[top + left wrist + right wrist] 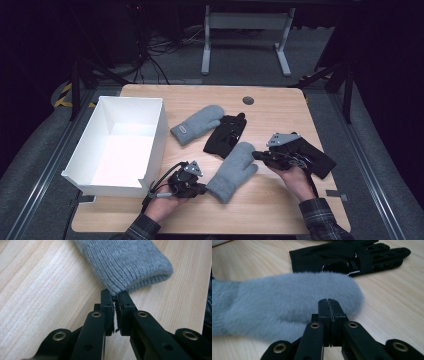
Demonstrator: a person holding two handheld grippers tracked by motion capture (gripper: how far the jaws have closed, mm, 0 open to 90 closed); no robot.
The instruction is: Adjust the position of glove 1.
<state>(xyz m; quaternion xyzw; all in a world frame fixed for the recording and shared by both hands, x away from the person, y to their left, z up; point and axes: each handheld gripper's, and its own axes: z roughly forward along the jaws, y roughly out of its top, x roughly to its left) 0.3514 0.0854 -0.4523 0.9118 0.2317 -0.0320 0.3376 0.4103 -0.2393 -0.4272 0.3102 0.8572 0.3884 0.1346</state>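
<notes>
A laboratory recording bay: a wooden bench (280,102) on grey carpet, dark surrounds, metal floor rails flanking the bench, tangled cables (155,55) and a white desk frame (245,35) beyond the bench.

Grey knitted mitten (234,171), fuzzy at the fingertip end, ribbed at the cuff. Lying flat and slantwise on the wooden table (280,107).

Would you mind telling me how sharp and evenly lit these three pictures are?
High view: table bright, surroundings nearly black, white box glares. Left gripper view: grey mitten cuff crisp. Right gripper view: mitten soft and blurry, black glove behind sharper with small glints.
</notes>
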